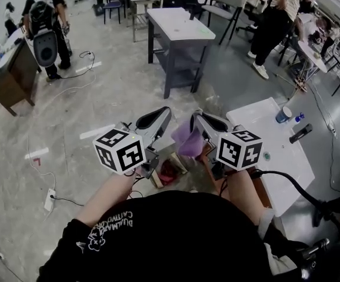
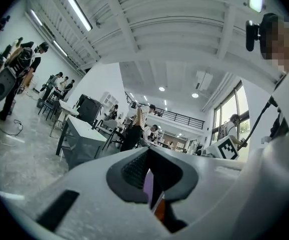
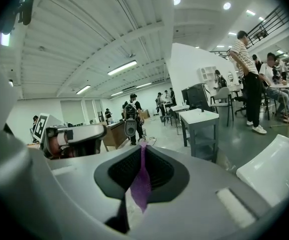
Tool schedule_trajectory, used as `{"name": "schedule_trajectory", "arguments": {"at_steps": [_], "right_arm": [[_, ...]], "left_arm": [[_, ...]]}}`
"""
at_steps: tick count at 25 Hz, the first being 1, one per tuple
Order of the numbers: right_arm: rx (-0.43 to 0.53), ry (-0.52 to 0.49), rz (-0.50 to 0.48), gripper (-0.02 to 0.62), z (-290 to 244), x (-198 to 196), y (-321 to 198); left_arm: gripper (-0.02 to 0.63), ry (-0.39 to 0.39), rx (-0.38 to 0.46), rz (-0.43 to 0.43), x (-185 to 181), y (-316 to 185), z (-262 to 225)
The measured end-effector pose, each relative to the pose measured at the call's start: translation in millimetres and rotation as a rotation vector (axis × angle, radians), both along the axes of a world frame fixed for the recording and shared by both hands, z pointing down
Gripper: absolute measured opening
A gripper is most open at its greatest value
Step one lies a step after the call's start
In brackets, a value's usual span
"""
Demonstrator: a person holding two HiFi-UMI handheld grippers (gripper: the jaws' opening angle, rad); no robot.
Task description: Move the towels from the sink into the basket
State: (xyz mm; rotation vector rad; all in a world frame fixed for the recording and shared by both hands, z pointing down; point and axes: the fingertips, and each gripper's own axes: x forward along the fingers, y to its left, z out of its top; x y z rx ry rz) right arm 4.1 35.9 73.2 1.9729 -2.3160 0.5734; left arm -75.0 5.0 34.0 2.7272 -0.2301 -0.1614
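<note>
Since the purple towel (image 1: 187,138) hangs in the air from the right gripper (image 1: 196,121), well apart from the white sink unit (image 1: 258,122) at the person's right, I judge that the step in hand is the carrying one: the towel is out of the sink but not yet in the basket. In the right gripper view the jaws stand almost together and pinch a thin fold of the towel, and a small point of cloth comes out above the tips.

The left gripper (image 1: 163,113) is held just beside the right one, at about the same height. Its jaws are closed down to a narrow slit, and I see nothing gripped in them (the purple strip and the orange patch in that slit seem to be things lying beyond the jaws, not between the pads).

Below the two grippers, close in front of the person, there is a low brownish container (image 1: 177,162) with something red (image 1: 169,170) in it. I take it for the basket, though only a part of it shows.

The next move, in my judgement, calls for bringing the right gripper down over this container, so that the hanging end of the towel is inside its rim, and only then opening the jaws. If they open too high, the light cloth may fall beside the basket.
</note>
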Motion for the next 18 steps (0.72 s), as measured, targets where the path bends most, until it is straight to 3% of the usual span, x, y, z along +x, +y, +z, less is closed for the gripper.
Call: {"name": "schedule_trajectory", "arguments": {"at_steps": [8,18], "right_arm": [[-0.030,-0.003,-0.027,0.034,12,-2,-4],[-0.036,-0.012,-0.103,0.032,15,25,-56]], "left_arm": [[0.003,-0.006,0.010,0.001,2,1,8],[0.003,-0.020,0.019,-0.100,21,-45,6]]}}
